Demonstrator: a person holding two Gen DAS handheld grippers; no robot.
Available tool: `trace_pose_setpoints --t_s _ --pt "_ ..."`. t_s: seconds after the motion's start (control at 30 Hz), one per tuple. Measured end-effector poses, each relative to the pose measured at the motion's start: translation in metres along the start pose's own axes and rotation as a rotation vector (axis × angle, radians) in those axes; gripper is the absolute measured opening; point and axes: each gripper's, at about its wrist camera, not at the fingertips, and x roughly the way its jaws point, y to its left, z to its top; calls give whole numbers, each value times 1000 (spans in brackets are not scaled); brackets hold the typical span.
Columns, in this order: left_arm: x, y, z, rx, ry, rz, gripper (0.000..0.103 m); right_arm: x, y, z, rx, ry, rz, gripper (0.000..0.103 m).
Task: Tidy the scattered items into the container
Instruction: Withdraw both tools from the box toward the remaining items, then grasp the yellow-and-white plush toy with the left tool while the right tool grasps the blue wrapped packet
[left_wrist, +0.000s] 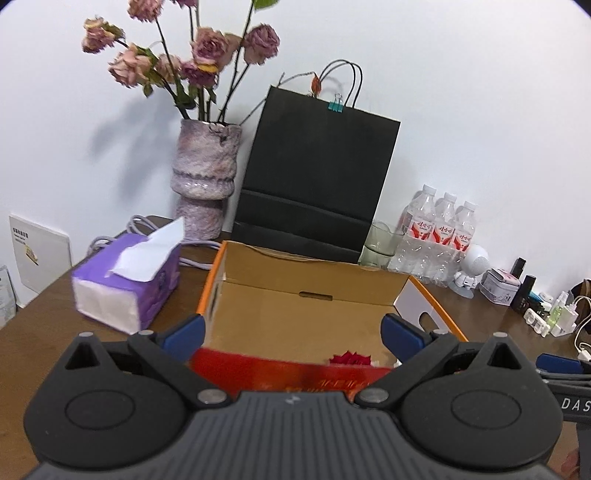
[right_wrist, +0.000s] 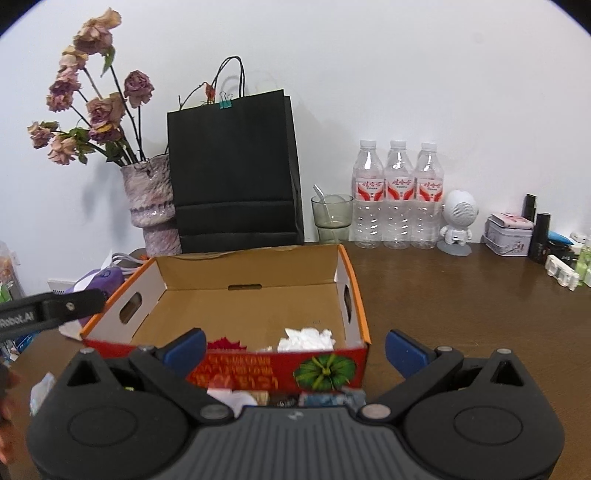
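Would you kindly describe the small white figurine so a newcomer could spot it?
Start at the black paper bag against the wall, then pass right along the three water bottles. Just beyond stands the figurine: a round-headed white robot on a grey base, unlike the clear bottles.

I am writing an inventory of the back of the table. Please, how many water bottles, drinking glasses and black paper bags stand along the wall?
Water bottles: 3
Drinking glasses: 1
Black paper bags: 1
Total: 5
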Motion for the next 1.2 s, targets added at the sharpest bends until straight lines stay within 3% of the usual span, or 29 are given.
trace_pose_setpoints --t_s 0.57,0.83,1.2 --pt "-63 48 -44 49 29 44 103 -49 1 -66 -31 47 -17 103" --pt "-54 64 -77 57 125 47 103 -41 7 -105 -38 101 6 103" --pt "-22 44 -99 202 179 -23 103 -27 22 -121 -60 138 23 103"
